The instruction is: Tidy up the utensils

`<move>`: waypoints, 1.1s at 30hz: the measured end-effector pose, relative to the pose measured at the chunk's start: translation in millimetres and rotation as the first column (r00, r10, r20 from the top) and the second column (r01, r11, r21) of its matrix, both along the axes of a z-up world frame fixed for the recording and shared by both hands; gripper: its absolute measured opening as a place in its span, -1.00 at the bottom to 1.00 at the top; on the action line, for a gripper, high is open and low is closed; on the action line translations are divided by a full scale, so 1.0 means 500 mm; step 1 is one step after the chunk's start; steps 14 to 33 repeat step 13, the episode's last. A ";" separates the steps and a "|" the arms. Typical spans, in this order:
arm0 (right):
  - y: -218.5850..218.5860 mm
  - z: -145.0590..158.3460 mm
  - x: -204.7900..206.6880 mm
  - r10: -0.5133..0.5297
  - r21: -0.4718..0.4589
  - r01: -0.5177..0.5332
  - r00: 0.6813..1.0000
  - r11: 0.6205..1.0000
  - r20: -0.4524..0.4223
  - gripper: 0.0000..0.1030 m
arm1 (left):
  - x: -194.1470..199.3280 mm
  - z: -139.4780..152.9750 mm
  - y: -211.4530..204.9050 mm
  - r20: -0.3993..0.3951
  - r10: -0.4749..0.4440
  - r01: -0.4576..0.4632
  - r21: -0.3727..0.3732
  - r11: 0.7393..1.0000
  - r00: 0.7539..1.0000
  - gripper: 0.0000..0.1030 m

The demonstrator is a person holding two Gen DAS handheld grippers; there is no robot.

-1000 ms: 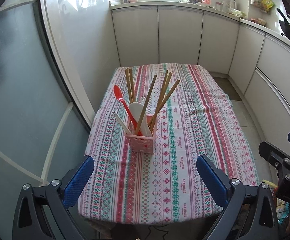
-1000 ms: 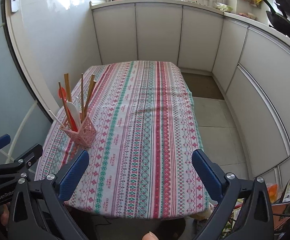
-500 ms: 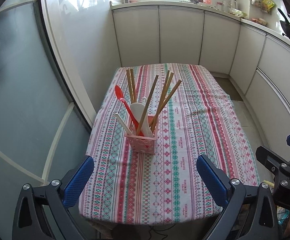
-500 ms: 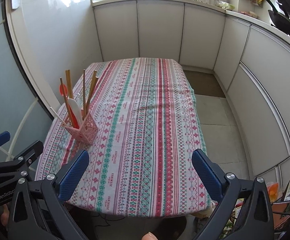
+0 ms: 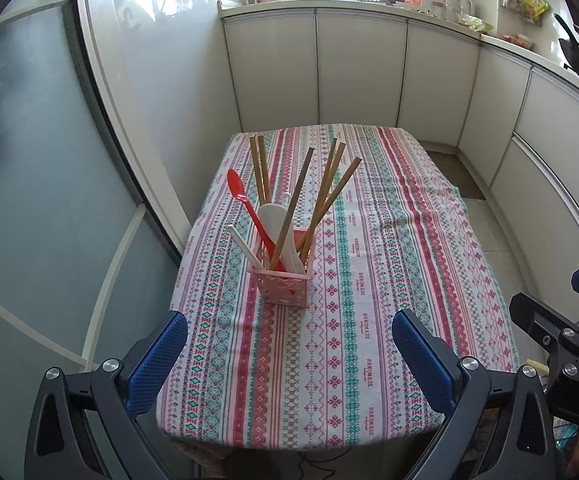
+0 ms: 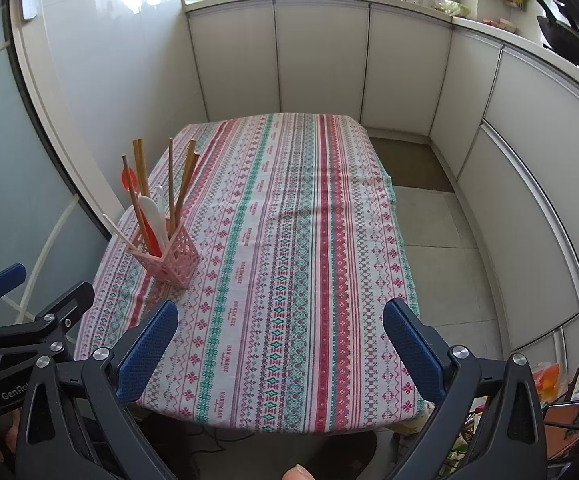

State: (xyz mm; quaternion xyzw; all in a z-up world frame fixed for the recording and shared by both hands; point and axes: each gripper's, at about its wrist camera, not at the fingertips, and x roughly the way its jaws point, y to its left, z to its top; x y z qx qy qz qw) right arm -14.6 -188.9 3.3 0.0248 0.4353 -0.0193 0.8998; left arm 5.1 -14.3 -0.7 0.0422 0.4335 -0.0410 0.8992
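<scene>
Currently, left wrist view: the left gripper (image 5: 289, 354) sits at the bottom of the frame, fingers spread wide, nothing between the blue pads (image 5: 157, 364). Both pads hang over the near edge of the table (image 5: 409, 264), which is covered by a striped patterned cloth. Pink lattice holder (image 5: 285, 286) stands upright at centre frame, left of the cloth's middle, well apart from the pads. Inside it: wooden chopsticks (image 5: 325, 200) fanned out and leaning, a red spoon (image 5: 245, 204) tilted to the left, a white spoon (image 5: 275, 220) and a thin white stick (image 5: 243, 246) poking out on the left. The right gripper (image 5: 561, 336) shows at the lower right edge, off the table; only part of it is visible here. White cabinets (image 5: 361, 72) wrap around the back and right of the frame.

Right wrist view: the right gripper (image 6: 281, 342) is at the bottom of the frame, fingers wide apart, empty, blue pads (image 6: 409, 346) over the near table edge (image 6: 297, 420). The holder (image 6: 169, 260) is at the left of the frame near the cloth's left edge, upright, with chopsticks (image 6: 179, 180), red spoon (image 6: 129, 178) and white spoon (image 6: 153, 220) sticking up. Part of the left gripper (image 6: 29, 308) shows at lower left, clear of the holder. A fingertip (image 6: 297, 472) peeks in at the bottom centre. A black pan (image 6: 569, 44) hangs at upper right.
</scene>
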 end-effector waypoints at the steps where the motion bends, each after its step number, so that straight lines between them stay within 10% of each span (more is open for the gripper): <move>1: 0.000 0.000 0.000 0.001 0.000 -0.001 1.000 1.000 -0.001 1.00 | 0.000 0.000 0.000 -0.001 -0.001 0.001 0.000 1.000 1.000 1.00; 33: -0.005 -0.015 0.010 0.002 0.012 -0.002 1.000 1.000 -0.018 1.00 | 0.010 -0.011 -0.009 -0.018 -0.005 0.005 0.010 1.000 1.000 1.00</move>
